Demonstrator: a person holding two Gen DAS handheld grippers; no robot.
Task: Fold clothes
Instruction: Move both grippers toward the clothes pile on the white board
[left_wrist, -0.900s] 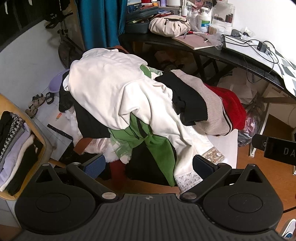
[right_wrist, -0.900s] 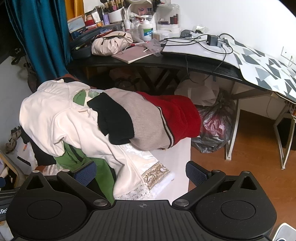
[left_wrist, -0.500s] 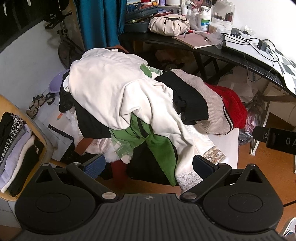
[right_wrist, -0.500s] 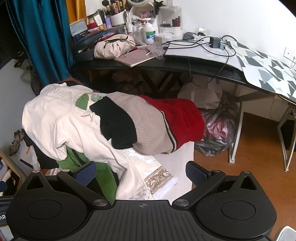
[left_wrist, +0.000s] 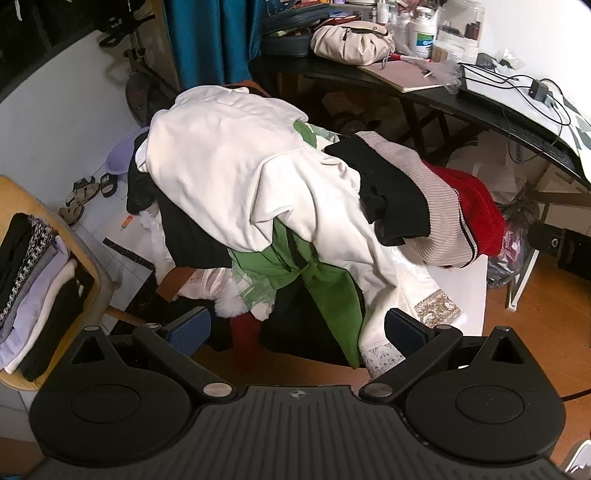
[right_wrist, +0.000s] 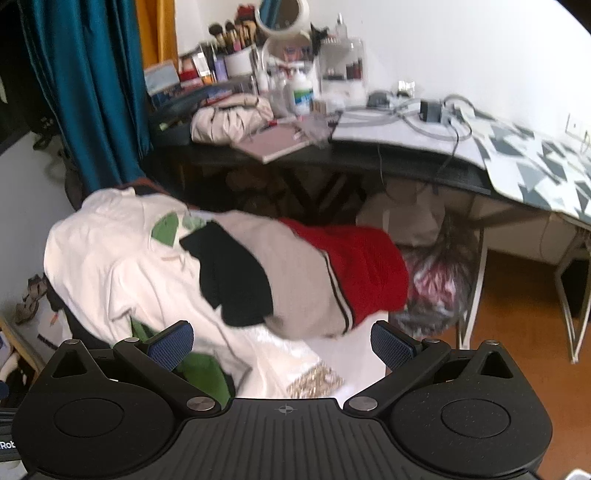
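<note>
At twelve o'clock from the left gripper lies the clothes pile, heaped on a white table. Its jaws are spread wide with nothing between them, hanging short of the pile's near edge. A white top covers the pile's ten-to-twelve o'clock side; a green garment hangs out from under it toward six. At two o'clock a black, beige and red sweater lies on top, its red end furthest right. A gold-trimmed white cloth lies just beyond the right fingertip. At nine o'clock a stack of folded clothes rests on a wooden chair, well apart from the pile. A black desk crowded with bottles and a beige bag runs from twelve to two, and a teal curtain hangs at eleven.

In the right wrist view, which is blurred, the right gripper is likewise wide apart and empty. The pile fills ten to one o'clock just past its fingertips, with the sweater at twelve. A dark rubbish bag sits at one o'clock under the desk, just beside the sweater's red end.
</note>
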